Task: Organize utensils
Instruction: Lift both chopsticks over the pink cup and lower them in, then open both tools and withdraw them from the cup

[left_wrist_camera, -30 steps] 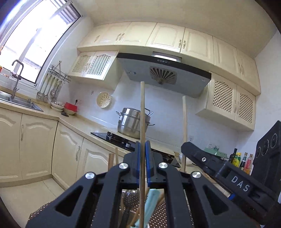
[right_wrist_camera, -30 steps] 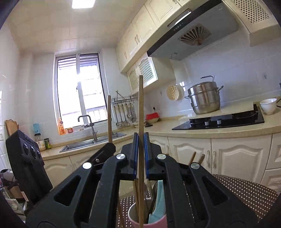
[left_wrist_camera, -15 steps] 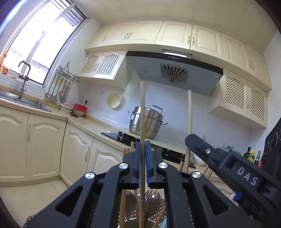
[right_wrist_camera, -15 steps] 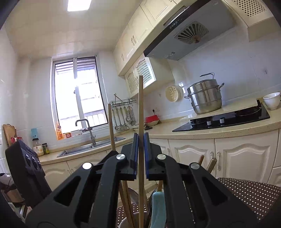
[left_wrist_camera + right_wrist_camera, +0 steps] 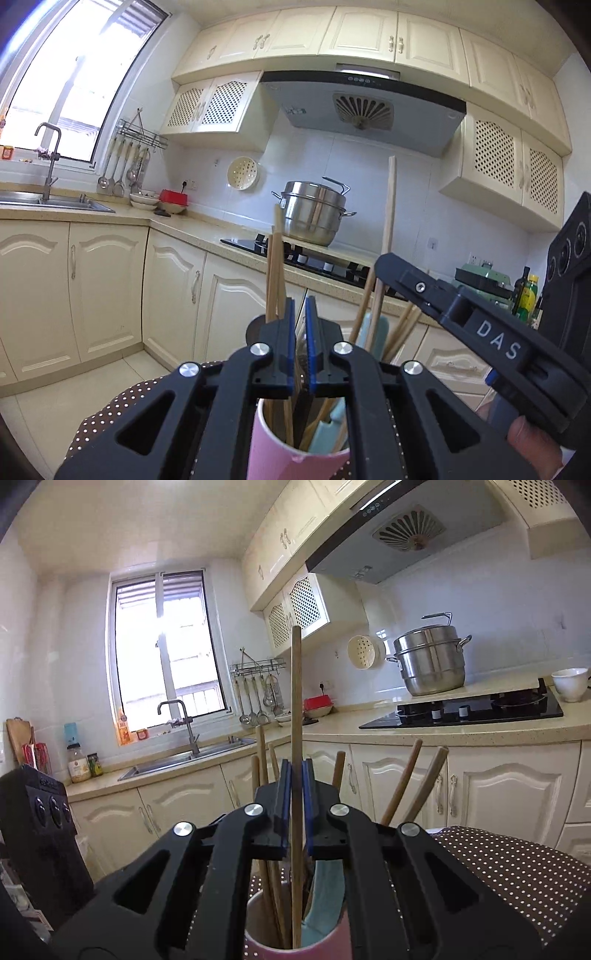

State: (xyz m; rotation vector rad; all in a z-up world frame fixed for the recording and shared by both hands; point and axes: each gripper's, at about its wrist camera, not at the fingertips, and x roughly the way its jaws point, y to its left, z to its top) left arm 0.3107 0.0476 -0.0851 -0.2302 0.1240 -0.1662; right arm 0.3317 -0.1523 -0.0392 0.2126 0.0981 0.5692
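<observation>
A pink cup [image 5: 266,443] [image 5: 258,934] stands on a brown dotted cloth [image 5: 103,417] right under both grippers. It holds several wooden chopsticks [image 5: 275,266] and a teal spatula [image 5: 325,432] [image 5: 325,893]. My right gripper [image 5: 296,771] is shut on one upright wooden chopstick [image 5: 296,701] whose lower end reaches into the cup. In the left wrist view the right gripper [image 5: 382,264] comes in from the right with that chopstick [image 5: 390,199]. My left gripper [image 5: 300,310] is shut to a narrow slit over the cup. No stick rises from its pads.
Behind runs a cream counter [image 5: 461,734] with a black hob [image 5: 480,709], a steel pot [image 5: 314,218] and a white bowl [image 5: 570,685]. The sink [image 5: 184,760] lies under the window. Bottles [image 5: 526,295] stand far right. A thumb [image 5: 528,435] shows by the right gripper.
Both grippers have sunk toward the pink cup. The chopstick that stood between the left pads is gone from them. The right chopstick now reaches down into the cup.
</observation>
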